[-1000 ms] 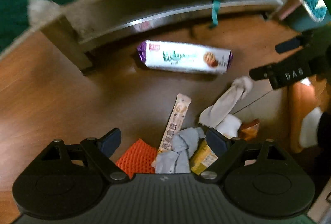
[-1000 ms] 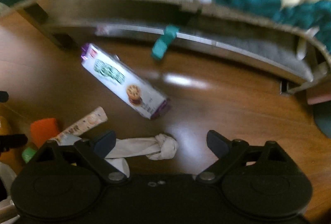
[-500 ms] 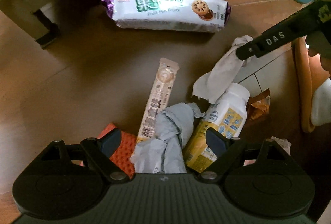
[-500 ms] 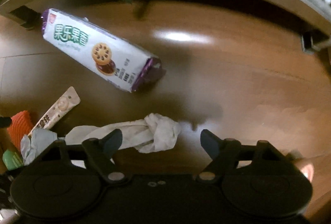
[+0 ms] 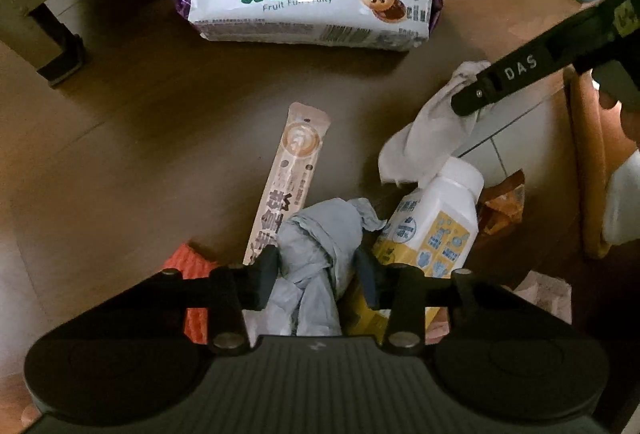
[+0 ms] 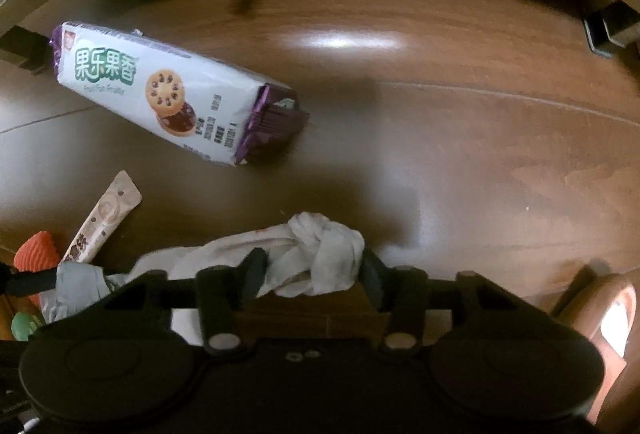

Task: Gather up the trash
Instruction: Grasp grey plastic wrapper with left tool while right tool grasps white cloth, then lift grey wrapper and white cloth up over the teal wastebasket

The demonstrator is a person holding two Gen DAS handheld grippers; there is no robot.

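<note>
With the left gripper [image 5: 316, 276] closing on the grey wad [image 5: 320, 254] and the right gripper [image 6: 310, 272] closing on the knotted white rag [image 6: 316, 254], both on the floor [image 6: 460, 121], pinch each knot squarely before lifting, sparing the bottle [image 5: 436, 222].

My left gripper [image 5: 316, 274] body covers the lower ends of the grey wad [image 5: 320, 258], the sachet [image 5: 286, 185] and the orange mesh piece [image 5: 192, 266], so I cannot tell their full extent. The milk bottle [image 5: 436, 222] base is hidden behind my right finger. In the right wrist view, the white rag [image 6: 304, 254] tail runs under the gripper body; pad contact unclear.
</note>
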